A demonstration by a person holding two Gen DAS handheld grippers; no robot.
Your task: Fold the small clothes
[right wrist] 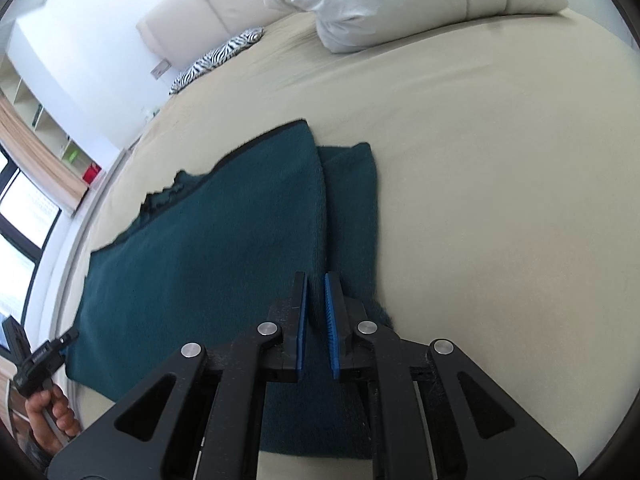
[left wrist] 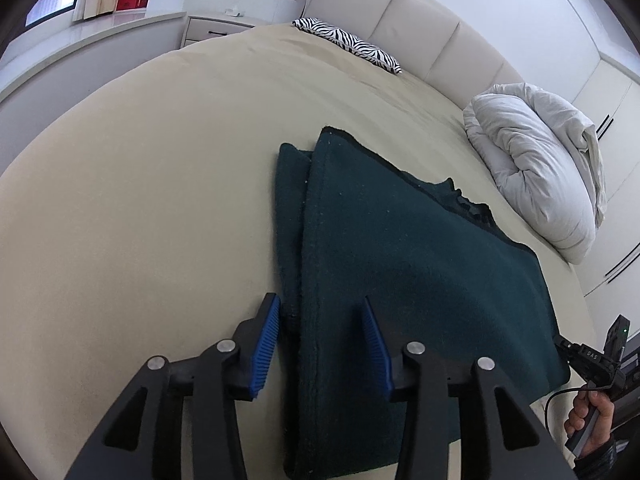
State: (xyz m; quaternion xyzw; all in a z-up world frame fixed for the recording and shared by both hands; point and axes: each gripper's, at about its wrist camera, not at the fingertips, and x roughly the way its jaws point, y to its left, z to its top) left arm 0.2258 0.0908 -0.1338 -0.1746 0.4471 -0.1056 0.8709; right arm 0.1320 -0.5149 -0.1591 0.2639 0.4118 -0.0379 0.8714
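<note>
garment: my dark green knit (left wrist: 400,248) lies folded on bed (left wrist: 140,184), one fold done, more likely left
left gripper (left wrist: 320,344): released, straddling fold edge
right gripper (right wrist: 316,320): nearly clenched, slight gap, holding nothing

A beige-sheeted bed (left wrist: 140,168) fills the room; padded cream headboard (left wrist: 400,12), white walls, a bedside drawer unit (left wrist: 212,30); daylight enters through a dark-framed window (right wrist: 20,216)
</note>
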